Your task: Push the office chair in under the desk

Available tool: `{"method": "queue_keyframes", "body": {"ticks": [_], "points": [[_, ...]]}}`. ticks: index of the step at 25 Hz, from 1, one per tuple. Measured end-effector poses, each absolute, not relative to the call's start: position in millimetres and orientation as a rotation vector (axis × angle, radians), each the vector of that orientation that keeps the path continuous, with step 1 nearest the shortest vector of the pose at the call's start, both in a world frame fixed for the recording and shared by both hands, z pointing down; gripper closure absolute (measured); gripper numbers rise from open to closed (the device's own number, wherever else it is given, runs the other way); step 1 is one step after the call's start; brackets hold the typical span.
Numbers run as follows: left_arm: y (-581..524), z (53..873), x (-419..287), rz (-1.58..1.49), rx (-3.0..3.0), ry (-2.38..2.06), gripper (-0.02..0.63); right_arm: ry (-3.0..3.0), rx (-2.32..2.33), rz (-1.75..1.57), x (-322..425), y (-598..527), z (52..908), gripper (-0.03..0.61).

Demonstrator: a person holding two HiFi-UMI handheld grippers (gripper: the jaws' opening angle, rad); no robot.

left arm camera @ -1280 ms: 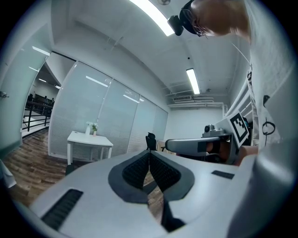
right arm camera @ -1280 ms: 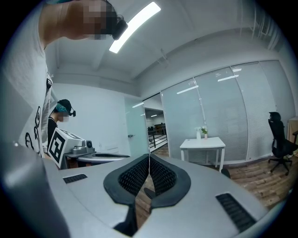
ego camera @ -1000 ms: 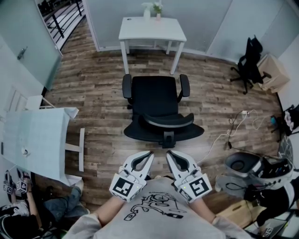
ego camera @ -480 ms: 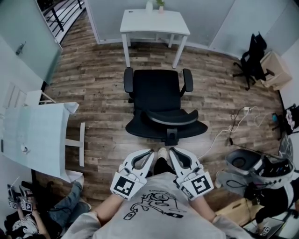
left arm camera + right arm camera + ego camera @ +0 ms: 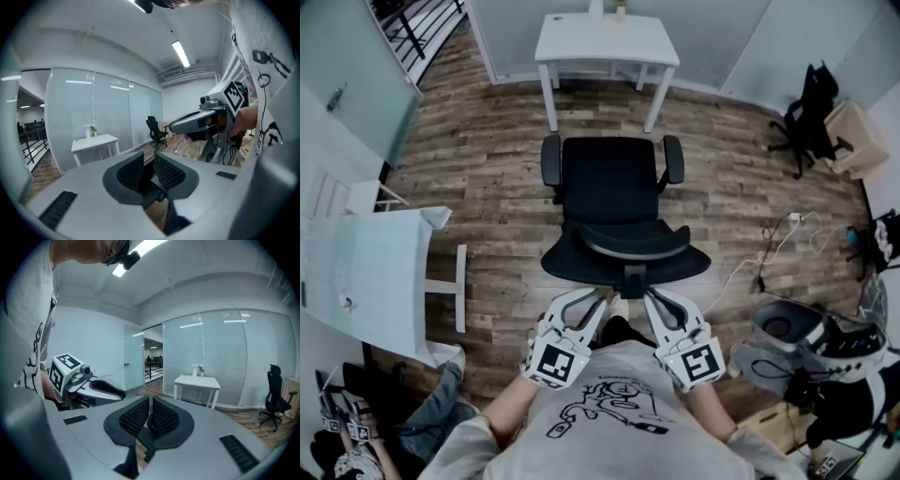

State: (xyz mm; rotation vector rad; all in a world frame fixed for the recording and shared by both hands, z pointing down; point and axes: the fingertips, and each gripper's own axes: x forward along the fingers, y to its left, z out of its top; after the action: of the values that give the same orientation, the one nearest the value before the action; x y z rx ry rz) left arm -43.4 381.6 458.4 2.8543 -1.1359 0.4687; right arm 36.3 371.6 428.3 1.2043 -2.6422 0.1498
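The black office chair [image 5: 613,187] stands on the wood floor with its seat facing the white desk [image 5: 607,42] and just short of the desk's legs. Its curved backrest [image 5: 628,246] is towards me. My left gripper [image 5: 598,300] and right gripper [image 5: 651,300] point at the back of the backrest, one on each side of its spine, very close to it. The left gripper's [image 5: 149,172] jaws are opening, with a narrow gap and nothing between the pads. The right gripper [image 5: 149,416] is shut and holds nothing.
A white table [image 5: 366,281] stands at the left, and a person's legs [image 5: 422,412] are on the floor below it. A second black chair [image 5: 802,127] and a box [image 5: 853,141] stand at the far right. Cables [image 5: 769,253] and gear [image 5: 806,337] lie at the right.
Both grippers have moved forward up to the chair's backrest. The chair stands about as far from the desk as before.
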Motion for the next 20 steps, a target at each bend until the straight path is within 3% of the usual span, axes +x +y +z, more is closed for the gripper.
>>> {"method": "queue_keyframes", "body": {"ticks": [6, 10, 14, 20], "points": [[366.7, 507.9, -33.5, 0.813, 2.897, -1.12, 0.494, -2.549, 1.123, 0.051, 57.4, 360.8, 456.5, 0.527], [355.2, 544.1, -31.2, 1.11, 2.878, -1.064, 0.471, -2.448, 0.992, -0.076, 69.8, 356.3, 479.3, 0.43], [346.1, 571.6, -31.7, 1.387, 2.891, -1.018, 0.464, -2.347, 0.852, -0.148, 79.3, 354.1, 508.4, 0.395], [346.5, 611.9, -31.9, 1.696, 2.864, -0.9, 0.397, -2.105, 0.659, -0.295, 98.8, 352.9, 560.1, 0.308]]}}
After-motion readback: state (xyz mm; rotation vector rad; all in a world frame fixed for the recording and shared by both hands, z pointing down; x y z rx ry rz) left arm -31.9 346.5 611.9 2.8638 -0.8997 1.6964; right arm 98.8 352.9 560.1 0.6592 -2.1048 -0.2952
